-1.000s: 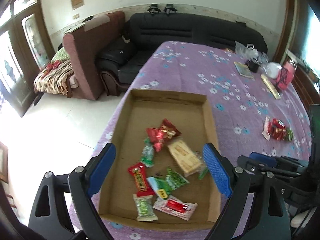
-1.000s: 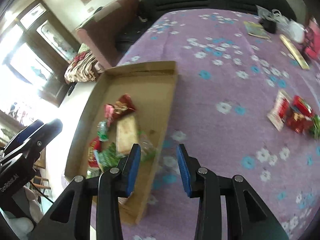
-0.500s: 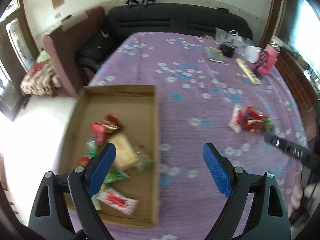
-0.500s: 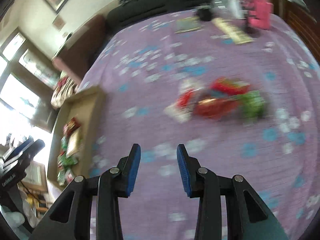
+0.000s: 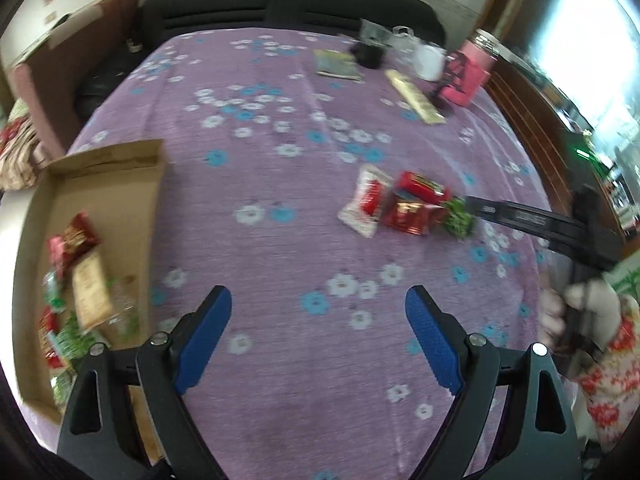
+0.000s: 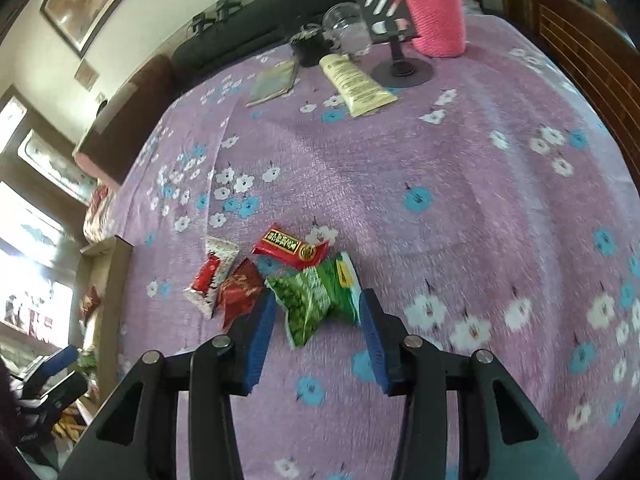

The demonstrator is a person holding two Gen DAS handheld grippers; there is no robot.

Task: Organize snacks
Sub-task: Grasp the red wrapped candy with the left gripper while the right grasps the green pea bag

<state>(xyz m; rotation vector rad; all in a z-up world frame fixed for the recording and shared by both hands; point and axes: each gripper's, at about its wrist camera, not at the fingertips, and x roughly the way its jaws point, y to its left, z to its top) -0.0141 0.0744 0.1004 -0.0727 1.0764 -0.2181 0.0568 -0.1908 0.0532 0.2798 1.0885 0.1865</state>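
A cardboard tray (image 5: pixel 116 184) at the left edge of the purple flowered cloth holds several snack packets. A loose pile lies on the cloth to the right: a white-and-red packet (image 6: pixel 214 272), a dark red packet (image 6: pixel 240 288), a long red bar (image 6: pixel 290 246) and a green packet (image 6: pixel 312 300). My right gripper (image 6: pixel 318 298) hangs low over the pile. Its jaws are opening and the green packet lies between them, with the pads clear of it. My left gripper (image 5: pixel 317 296) stands wide open over bare cloth between tray and pile, holding nothing.
At the table's far end stand a pink knitted cup cover (image 6: pixel 434 8), a black phone stand (image 6: pixel 400 68), a cream tube (image 6: pixel 354 80), a booklet (image 6: pixel 274 82) and a glass (image 6: pixel 348 28). Sofas sit beyond the table. A hand (image 5: pixel 580 312) grips the right tool.
Both grippers swung right, away from the tray and toward the loose pile. The right gripper came down over the green packet and its jaws widened. The left gripper stayed wide open.
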